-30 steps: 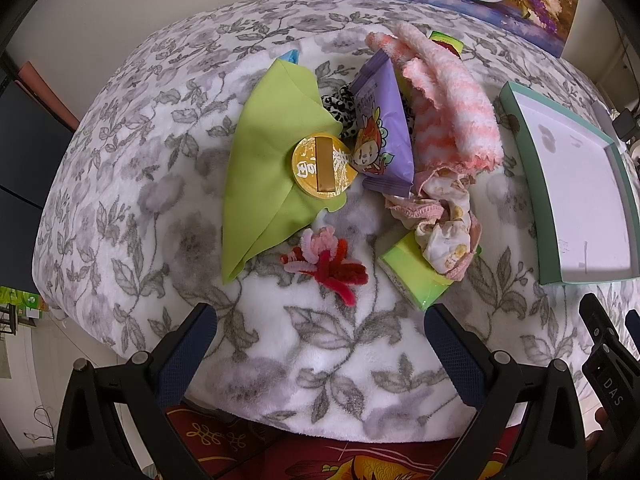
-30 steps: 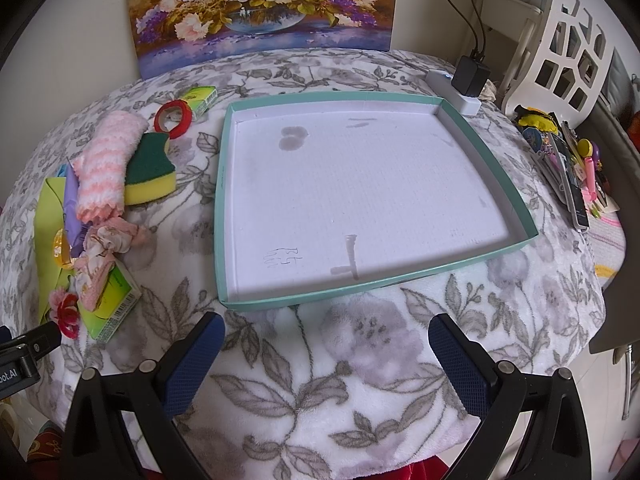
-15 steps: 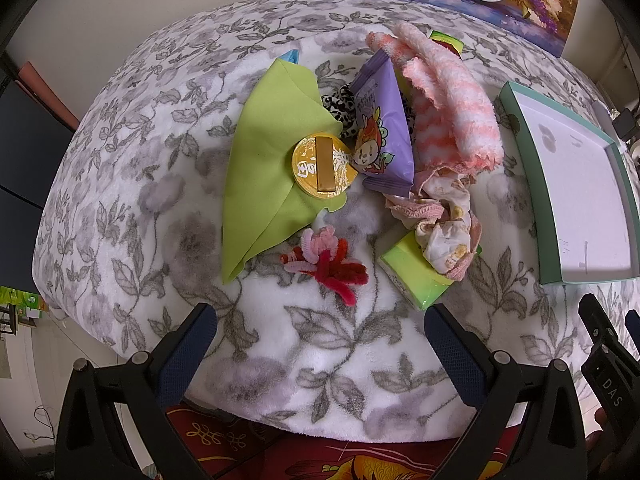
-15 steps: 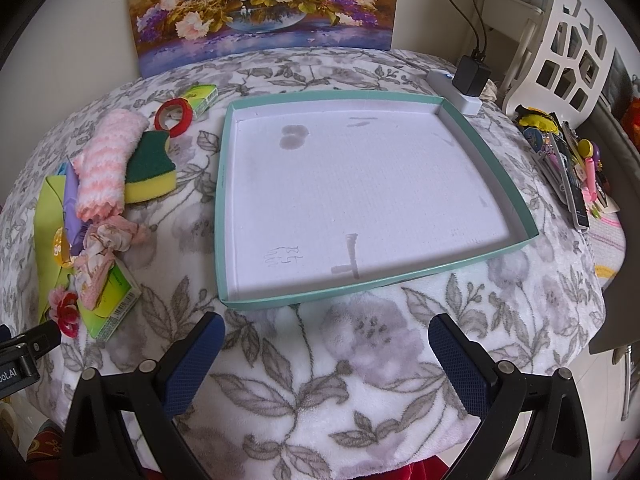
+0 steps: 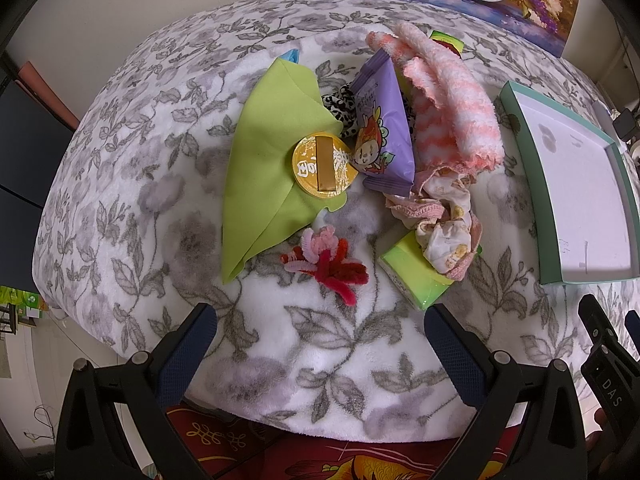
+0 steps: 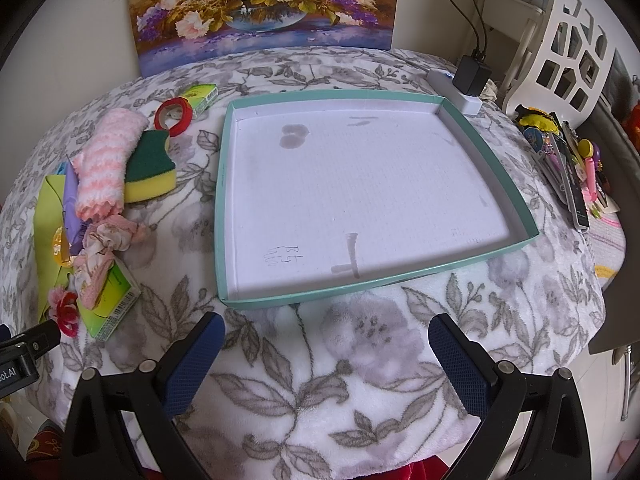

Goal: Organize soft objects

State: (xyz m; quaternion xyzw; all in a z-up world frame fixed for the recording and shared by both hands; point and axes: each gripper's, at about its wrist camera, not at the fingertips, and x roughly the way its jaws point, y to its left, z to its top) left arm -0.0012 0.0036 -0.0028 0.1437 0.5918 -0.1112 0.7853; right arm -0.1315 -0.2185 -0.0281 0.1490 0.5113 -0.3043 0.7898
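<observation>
Step in hand looks like the start: nothing sorted yet. The teal-rimmed shallow cardboard tray (image 6: 476, 128) holds nothing, and all the soft objects sit in a pile to its left on the floral fleece-covered tabletop (image 5: 320, 340).

Left hand-held gripper (image 5: 320, 336) is released, fingers spread, nothing between them; it hangs at the near edge, facing the pile. Right hand-held gripper (image 6: 326, 350) is likewise released, facing the tray.

Nearest the left hand-held gripper: red-and-pink pipe-cleaner flower (image 5: 326, 262). Next move likely calls for reaching in and closing on one soft piece without dragging its neighbours.

Left view alone shows the folded lime-green cloth (image 5: 268, 152). Right view alone shows the green-and-yellow sponge (image 6: 150, 170) behind the pink-and-white striped fuzzy towel (image 6: 106, 162), nearer the tray.
</observation>
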